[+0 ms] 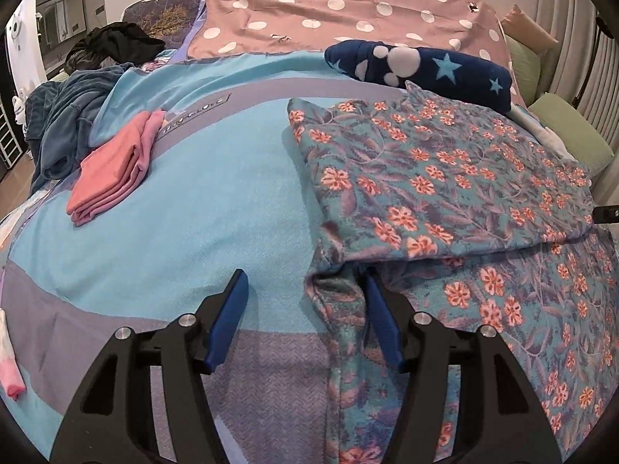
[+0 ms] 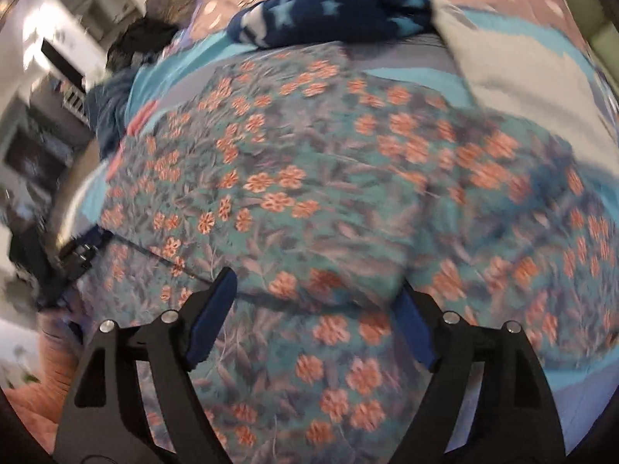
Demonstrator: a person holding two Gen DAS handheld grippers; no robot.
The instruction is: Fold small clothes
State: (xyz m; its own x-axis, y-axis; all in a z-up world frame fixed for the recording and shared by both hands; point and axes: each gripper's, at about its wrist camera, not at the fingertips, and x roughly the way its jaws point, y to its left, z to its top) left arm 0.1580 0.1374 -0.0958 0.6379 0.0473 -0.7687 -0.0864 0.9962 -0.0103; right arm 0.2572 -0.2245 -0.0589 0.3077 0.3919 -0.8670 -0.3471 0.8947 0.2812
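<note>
A teal garment with orange flowers (image 1: 437, 178) lies on the bed, its upper half folded back over the lower part. My left gripper (image 1: 305, 290) is open at the garment's left edge near the fold, one blue finger on bare bedspread, the other against the cloth. In the blurred right wrist view the same garment (image 2: 309, 178) fills the frame. My right gripper (image 2: 317, 290) is open wide just above the cloth at the folded edge, holding nothing. The left gripper (image 2: 83, 251) shows at the far left there.
A folded pink garment (image 1: 112, 170) lies on the blue and grey bedspread (image 1: 193, 212) to the left. A navy star blanket (image 1: 421, 65) lies behind the floral piece. Dark blue and black clothes (image 1: 65, 123) are piled at the bed's left edge. Green pillows (image 1: 572, 135) lie right.
</note>
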